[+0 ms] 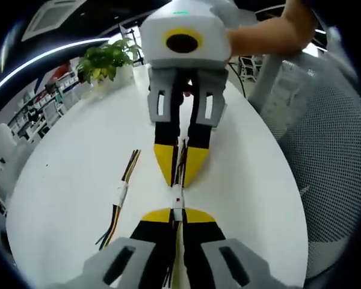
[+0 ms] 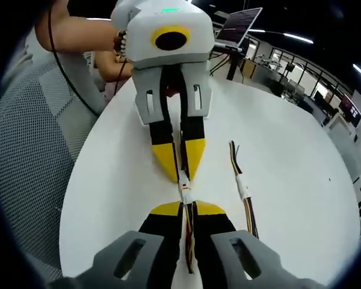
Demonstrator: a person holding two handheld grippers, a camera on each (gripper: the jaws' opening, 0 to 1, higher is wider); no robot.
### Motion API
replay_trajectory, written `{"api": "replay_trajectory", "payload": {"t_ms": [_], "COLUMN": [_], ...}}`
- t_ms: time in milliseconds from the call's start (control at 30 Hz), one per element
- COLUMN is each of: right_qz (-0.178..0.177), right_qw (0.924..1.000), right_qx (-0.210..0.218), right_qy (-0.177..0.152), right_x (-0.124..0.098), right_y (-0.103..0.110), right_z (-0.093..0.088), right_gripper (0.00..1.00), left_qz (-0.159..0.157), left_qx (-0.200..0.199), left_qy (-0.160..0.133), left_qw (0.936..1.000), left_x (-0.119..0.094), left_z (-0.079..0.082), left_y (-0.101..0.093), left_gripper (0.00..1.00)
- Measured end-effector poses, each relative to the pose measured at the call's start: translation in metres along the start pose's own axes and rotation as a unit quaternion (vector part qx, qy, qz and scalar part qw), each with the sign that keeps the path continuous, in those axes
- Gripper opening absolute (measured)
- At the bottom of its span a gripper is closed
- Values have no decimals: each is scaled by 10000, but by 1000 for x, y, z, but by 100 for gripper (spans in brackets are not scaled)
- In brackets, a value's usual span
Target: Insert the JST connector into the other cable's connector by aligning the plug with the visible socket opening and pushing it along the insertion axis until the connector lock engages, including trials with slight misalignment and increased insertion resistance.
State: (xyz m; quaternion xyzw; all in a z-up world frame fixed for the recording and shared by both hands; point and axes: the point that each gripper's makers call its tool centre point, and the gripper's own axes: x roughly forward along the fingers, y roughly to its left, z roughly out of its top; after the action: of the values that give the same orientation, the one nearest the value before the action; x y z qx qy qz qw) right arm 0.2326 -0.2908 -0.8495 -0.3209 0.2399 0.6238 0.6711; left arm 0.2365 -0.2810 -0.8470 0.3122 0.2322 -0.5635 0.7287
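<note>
Now, view by view.

Left gripper view
- Left gripper [image 1: 177, 212]: its yellow-tipped black jaws rise from the bottom edge, pressed together on a wired connector with its cable running back between them.
- JST connector pair [image 1: 177, 201]: small white housings meeting in the gap between the two grippers' tips, just above the tabletop; a red spot shows on the upper piece. Whether they are fully seated cannot be told.
- Right gripper [image 1: 182, 174]: comes down from the top, tips pointing at the left gripper, jaws closed on dark and coloured wires that lead to the connector.
- Spare cable [image 1: 120, 195]: lies on the tabletop to the left, a white sleeve at mid-length, black and yellow wires at either end.
- Tabletop [image 1: 66, 180]: white and rounded.
- Potted plant [image 1: 105, 60]: green leaves at the far edge.
- Chair [image 1: 331, 156]: grey mesh back on the right.
- Person's hand [image 1: 271, 33]: holding the right gripper's body.

Right gripper view
- Right gripper [image 2: 189, 208]: jaws pinching a bundle of wires that runs back between them.
- Connector pair [image 2: 185, 194]: white, right at the jaw tips, facing the left gripper [image 2: 182, 171], whose jaws are closed on the other cable.
- Spare cable [image 2: 243, 186]: on the tabletop to the right.
- Laptop [image 2: 237, 27]: open, at the far edge.
</note>
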Motion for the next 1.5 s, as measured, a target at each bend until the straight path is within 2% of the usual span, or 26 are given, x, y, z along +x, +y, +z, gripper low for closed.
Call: {"api": "replay_trajectory", "payload": {"t_ms": [333,467,533,567,633,833,933,1133,1233,1500], "right_qz": [4,4,6,-33,-10,65,63,139,158,194], "right_qw": [9998,9998,9999,10000,10000,9999,9999,9998,9998,9997], "right_qx": [200,186,111,55,71,96,142,142,130,171], "right_qy": [-17,-28,-37,-63,-66,18,-9,24,58,54], "right_x": [1,2,2,2,2,4,3,5,6,6], "right_y": [-1,-1,-1,-2,-1,1,0,3,4,6], "right_z": [-1,-1,0,2,3,0,2,1,2,5], "right_gripper": [5,4,4,4,4,4,4,4,3,3], "left_qz": [4,17,58,-13,-83,-50,-76,-116,-137,-180], "left_qx": [-56,-124,-182,-212,-131,-126,-173,-358,-305,-61], "left_qy": [10,15,4,-34,-31,8,89,112,120,107], "left_qw": [10000,9999,9998,9998,9999,9999,9998,9992,9994,9998], "left_x": [1,1,1,2,2,2,-2,-5,-3,1], "left_z": [0,0,0,2,2,3,-1,-6,-5,0], "left_y": [1,1,3,1,-2,-1,-1,-2,-4,-5], "left_gripper": [0,0,4,4,1,2,7,6,0,0]}}
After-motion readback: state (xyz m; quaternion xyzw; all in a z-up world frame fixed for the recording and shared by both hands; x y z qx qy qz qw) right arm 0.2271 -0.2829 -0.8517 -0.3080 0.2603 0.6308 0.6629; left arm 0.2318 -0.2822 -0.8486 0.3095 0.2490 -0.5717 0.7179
